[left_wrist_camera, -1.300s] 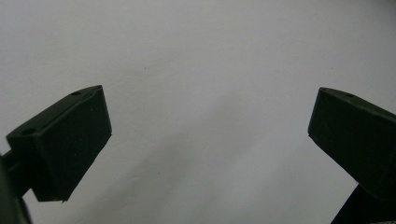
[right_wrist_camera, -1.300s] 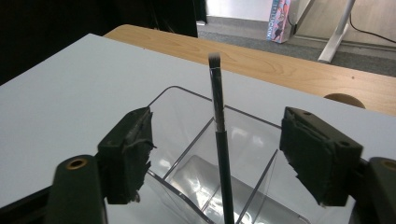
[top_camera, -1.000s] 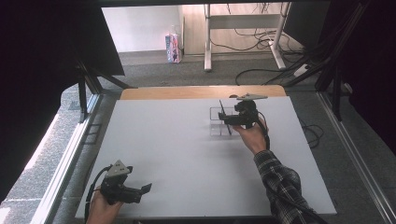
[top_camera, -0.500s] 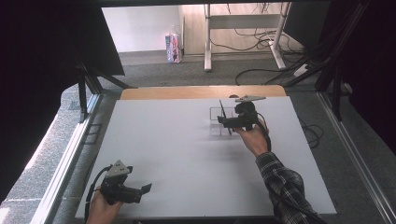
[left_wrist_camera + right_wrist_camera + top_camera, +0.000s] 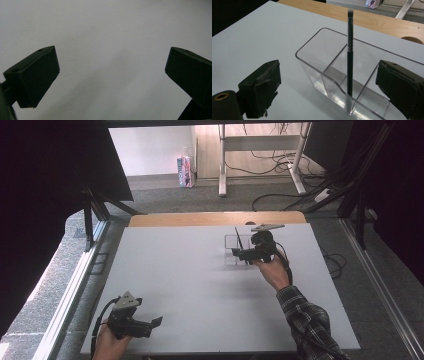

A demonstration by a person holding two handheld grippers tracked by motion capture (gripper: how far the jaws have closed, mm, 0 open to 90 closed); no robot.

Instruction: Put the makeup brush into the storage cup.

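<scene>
A clear plastic organizer (image 5: 322,62) with several compartments stands on the white table (image 5: 190,280), right of centre toward the far side. A thin black brush (image 5: 349,62) stands upright in its middle compartment, its tip above the rim. My right gripper (image 5: 329,75) is open, its jaws wide apart on either side of the organizer's near end and touching nothing. In the high view the right gripper (image 5: 236,253) sits against the organizer (image 5: 227,238), with the brush (image 5: 237,236) rising beside it. My left gripper (image 5: 152,325) rests open at the table's near left corner; its own view (image 5: 112,60) has bare table between the jaws.
A wooden strip (image 5: 200,219) borders the table's far edge. Beyond it on the floor are a pink carton (image 5: 185,170), desk legs (image 5: 222,165) and loose cables (image 5: 280,195). Metal frame rails (image 5: 75,285) run along both sides of the table.
The right hand and its gripper have drawn back slightly toward the person. The brush stays standing in the organizer. The left gripper has not moved.
</scene>
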